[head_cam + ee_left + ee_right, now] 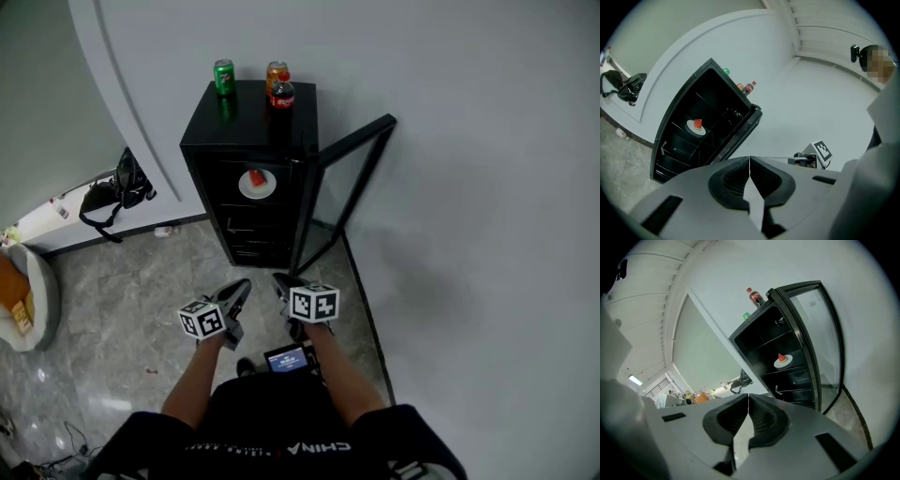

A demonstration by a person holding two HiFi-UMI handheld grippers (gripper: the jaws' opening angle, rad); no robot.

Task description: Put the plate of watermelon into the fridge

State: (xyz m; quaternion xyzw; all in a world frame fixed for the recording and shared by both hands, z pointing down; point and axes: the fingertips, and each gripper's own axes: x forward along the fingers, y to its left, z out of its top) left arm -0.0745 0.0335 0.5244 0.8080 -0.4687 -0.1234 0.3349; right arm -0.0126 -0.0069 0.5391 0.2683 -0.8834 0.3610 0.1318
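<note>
Much of the room is pale grey wall (469, 187), curving at the left, above a floor (122, 300) of grey marble-patterned tiles. One black fridge (246, 120) stands against the wall with its glass door (356, 139) swung wide open to the right. A black bag (117, 192) lies on a white ledge to its left. The person's dark shirt (281, 441) carries the word "CHINA", seen upside down.

Both tongs hang low in front of the fridge. The left gripper (242, 287) has its jaws pressed together with nothing between them, and the right gripper (281, 281) is closed and empty too, just beside it.

On the fridge top stand a cola bottle (282, 94) with a red label too small to read, a green can (224, 77) and an orange can (275, 69). The plate of watermelon (257, 184) sits on an upper shelf inside the fridge, a red wedge on a white plate.
</note>
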